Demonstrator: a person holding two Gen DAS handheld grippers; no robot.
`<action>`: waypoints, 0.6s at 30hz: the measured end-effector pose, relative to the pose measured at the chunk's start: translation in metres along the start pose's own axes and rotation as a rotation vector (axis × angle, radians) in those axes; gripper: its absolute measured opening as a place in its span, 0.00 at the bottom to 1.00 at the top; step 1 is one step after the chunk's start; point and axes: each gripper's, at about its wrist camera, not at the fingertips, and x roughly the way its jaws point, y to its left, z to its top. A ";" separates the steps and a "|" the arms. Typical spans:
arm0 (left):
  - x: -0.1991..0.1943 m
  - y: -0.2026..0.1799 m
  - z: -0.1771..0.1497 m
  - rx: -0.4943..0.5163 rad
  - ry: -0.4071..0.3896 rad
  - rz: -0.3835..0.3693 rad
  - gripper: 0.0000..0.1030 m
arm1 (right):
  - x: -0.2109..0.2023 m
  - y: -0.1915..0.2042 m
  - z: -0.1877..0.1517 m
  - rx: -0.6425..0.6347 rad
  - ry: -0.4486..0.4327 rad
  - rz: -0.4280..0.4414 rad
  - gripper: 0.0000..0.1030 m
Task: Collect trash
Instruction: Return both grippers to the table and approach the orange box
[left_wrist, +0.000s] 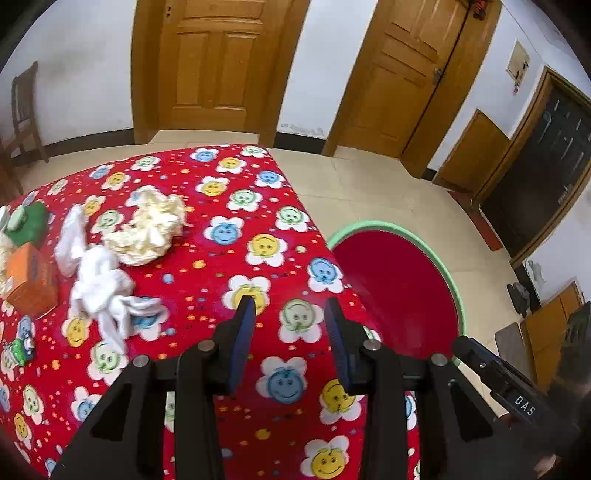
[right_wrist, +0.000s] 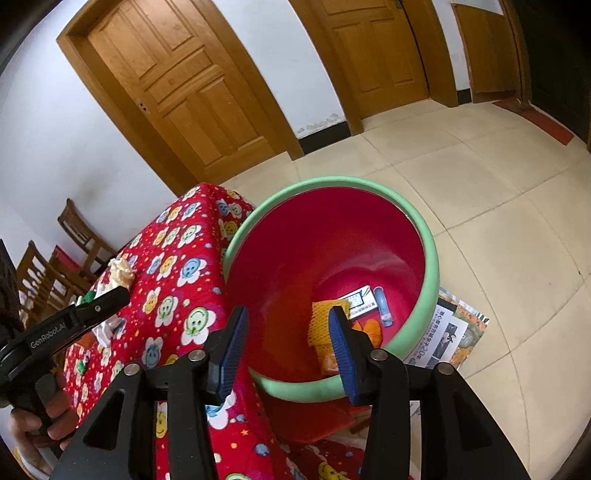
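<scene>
We count several scraps in the red bin; tissue wads remain on the table. Both grippers part-open, empty.

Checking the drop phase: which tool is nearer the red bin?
Right. The right tool hangs open over the red bin, empty. The left tool is over the flowered tablecloth, with the bin beside it past the table edge.
</scene>
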 end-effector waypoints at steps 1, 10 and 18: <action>-0.003 0.004 0.000 -0.007 -0.006 0.004 0.37 | -0.001 0.002 0.000 -0.002 -0.001 0.002 0.46; -0.028 0.042 0.002 -0.062 -0.050 0.060 0.37 | -0.006 0.023 0.000 -0.034 -0.009 0.004 0.58; -0.049 0.088 0.003 -0.122 -0.100 0.115 0.37 | -0.007 0.043 0.000 -0.062 -0.004 -0.003 0.61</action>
